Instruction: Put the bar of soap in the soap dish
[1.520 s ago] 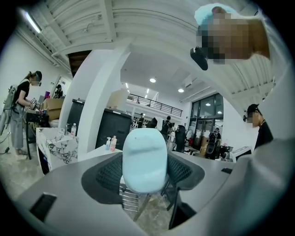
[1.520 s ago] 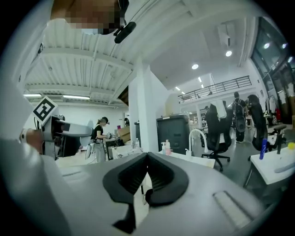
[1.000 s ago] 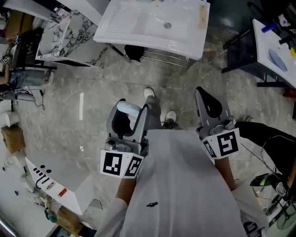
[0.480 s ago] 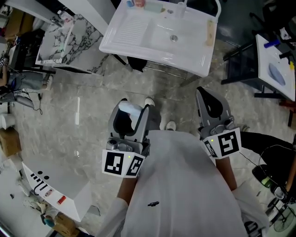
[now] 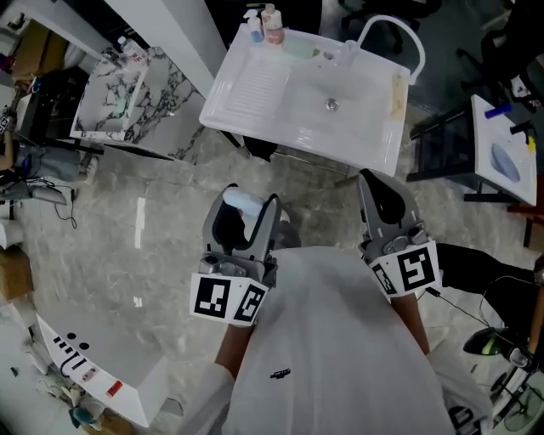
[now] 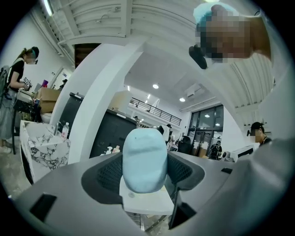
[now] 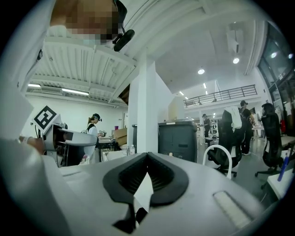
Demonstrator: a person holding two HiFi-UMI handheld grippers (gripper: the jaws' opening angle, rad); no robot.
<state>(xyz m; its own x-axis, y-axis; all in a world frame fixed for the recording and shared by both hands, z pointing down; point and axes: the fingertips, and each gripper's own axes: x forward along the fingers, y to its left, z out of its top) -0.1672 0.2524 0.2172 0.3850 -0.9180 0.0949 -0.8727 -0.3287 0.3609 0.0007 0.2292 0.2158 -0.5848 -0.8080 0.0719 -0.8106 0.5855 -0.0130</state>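
Head view: left gripper (image 5: pixel 248 199) clamped on pale blue bar of soap (image 6: pixel 144 159), lower end hidden; right gripper (image 5: pixel 376 177) jaws pressed together; items (image 5: pixel 270 24) on sink (image 5: pixel 255 81) rim too small to tell.

This is a large open lab or test hall fitted with mock household stations, not a home. A white sink unit (image 5: pixel 314 93) stands alone on a metal frame on the grey marbled floor (image 5: pixel 170 221), near a marble-patterned counter block (image 5: pixel 115 93). Around it are office chairs (image 7: pixel 272 138), a cardboard box (image 6: pixel 48 94), a white pillar (image 7: pixel 143 115), a railed mezzanine (image 7: pixel 221 97) under ceiling spotlights, and a person working at a bench (image 6: pixel 13 87).
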